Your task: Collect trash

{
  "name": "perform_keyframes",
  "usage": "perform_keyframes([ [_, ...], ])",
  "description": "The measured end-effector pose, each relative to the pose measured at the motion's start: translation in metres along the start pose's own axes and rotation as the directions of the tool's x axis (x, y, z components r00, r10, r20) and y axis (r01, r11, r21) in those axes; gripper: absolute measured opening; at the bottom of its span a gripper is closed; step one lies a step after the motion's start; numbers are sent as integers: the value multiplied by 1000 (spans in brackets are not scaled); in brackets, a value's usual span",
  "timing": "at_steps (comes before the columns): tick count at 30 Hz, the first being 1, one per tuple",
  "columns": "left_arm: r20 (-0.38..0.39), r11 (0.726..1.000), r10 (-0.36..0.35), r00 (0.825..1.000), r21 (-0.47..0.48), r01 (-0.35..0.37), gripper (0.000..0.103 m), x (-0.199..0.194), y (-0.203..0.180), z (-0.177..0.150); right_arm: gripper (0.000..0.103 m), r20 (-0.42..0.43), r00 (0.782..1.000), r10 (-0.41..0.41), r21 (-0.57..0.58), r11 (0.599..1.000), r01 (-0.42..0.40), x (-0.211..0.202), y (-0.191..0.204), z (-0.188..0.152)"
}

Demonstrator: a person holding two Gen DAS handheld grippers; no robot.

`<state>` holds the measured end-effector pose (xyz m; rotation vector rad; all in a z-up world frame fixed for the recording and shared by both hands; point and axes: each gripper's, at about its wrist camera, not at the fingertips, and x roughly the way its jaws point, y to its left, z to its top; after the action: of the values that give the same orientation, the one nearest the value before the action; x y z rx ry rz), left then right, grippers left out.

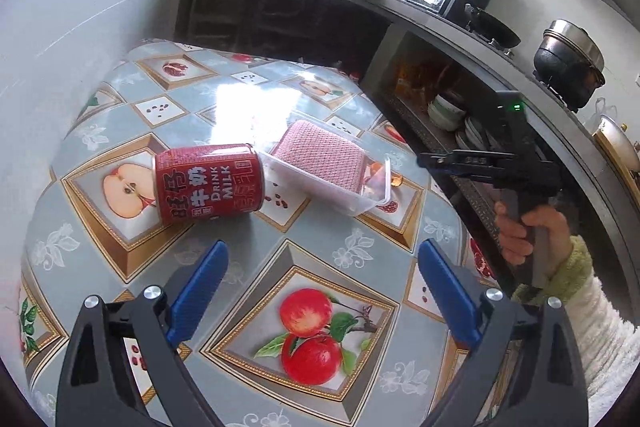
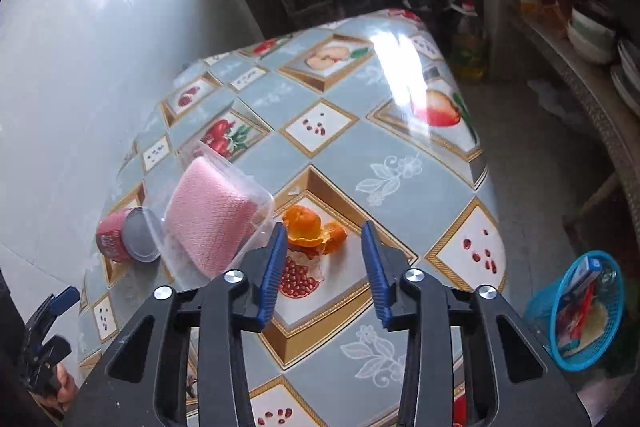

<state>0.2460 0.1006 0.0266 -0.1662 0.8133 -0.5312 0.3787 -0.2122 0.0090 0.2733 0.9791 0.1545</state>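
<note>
Left tool (image 1: 322, 287) sits lower centre of left wrist view, spread wide w/ nothing between its blue pads, aimed at the red can (image 1: 208, 183) lying on its side mid-left on the table (image 1: 240, 251), probably lined up for a grab.

Clear tray (image 1: 332, 179) w/ pink cloth touches the can's right end. Right tool (image 2: 324, 263), centre of right wrist view, is part-spread and empty, hanging over the orange peel (image 2: 312, 229) just right of the tray; likely the next pick.

Blue basket (image 2: 576, 311) on the floor, lower right, already holds what looks like wrappers (blurry), so trash goes there.
</note>
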Motion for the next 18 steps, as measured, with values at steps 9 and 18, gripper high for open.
perform_keyframes([
  [9,-19,993,-119,993,6,119,68,16,-11,2,32,-95,995,-10,-162,987,-6,38,21,3],
  [18,-80,976,-146,986,153,157,57,54,-48,22,11,-83,996,-43,-140,990,31,41,17,-4],
])
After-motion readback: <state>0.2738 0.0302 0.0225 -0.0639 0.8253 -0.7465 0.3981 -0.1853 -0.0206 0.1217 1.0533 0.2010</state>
